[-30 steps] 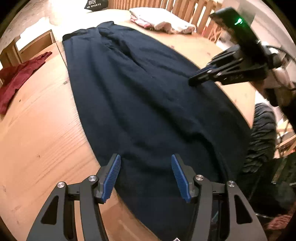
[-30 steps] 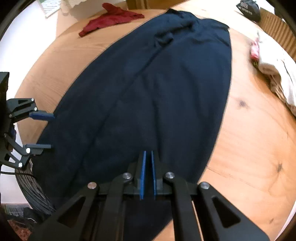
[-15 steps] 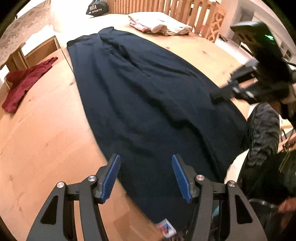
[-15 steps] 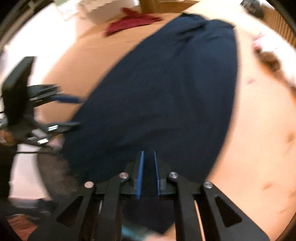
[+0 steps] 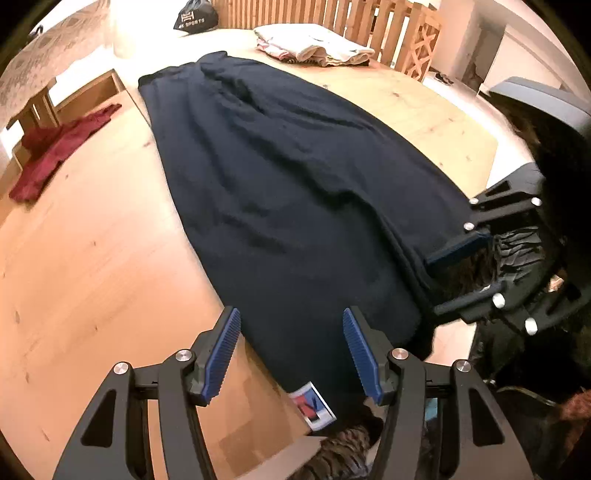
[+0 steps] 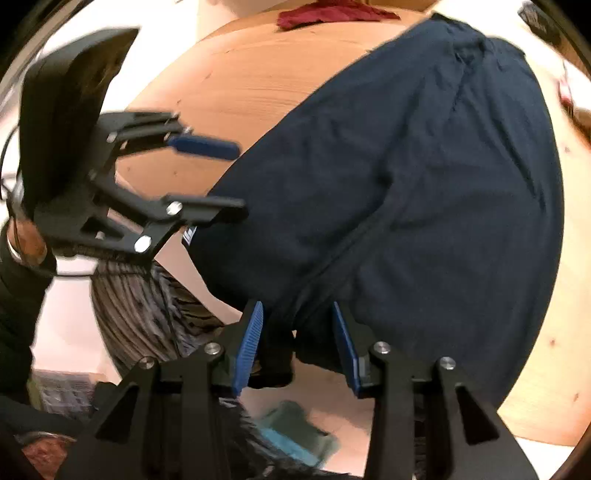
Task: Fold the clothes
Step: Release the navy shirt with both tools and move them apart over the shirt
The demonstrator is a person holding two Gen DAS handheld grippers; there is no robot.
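A long dark navy garment (image 5: 295,177) lies spread lengthwise on the wooden table (image 5: 92,258), its near end with a small label (image 5: 312,404) at the table's edge. My left gripper (image 5: 290,325) hovers open above that near left corner, with nothing pressed between its pads. In the right wrist view the right gripper (image 6: 297,326) is opening its jaws over the garment's (image 6: 406,184) near hem. Cloth lies between the pads without being pinched. The left gripper (image 6: 221,173) shows at that view's left, and the right gripper (image 5: 458,273) shows at the left wrist view's right edge.
A red garment (image 5: 59,147) lies at the table's far left. A folded pile of light clothes (image 5: 314,46) sits at the far end before a wooden railing (image 5: 369,22). A black bag (image 5: 195,18) is behind. Striped cloth (image 6: 147,306) lies below the near table edge.
The right gripper drew back from the garment's middle to its near hem and went from shut to parted. The left gripper also pulled back toward the near edge, bringing the label into view.
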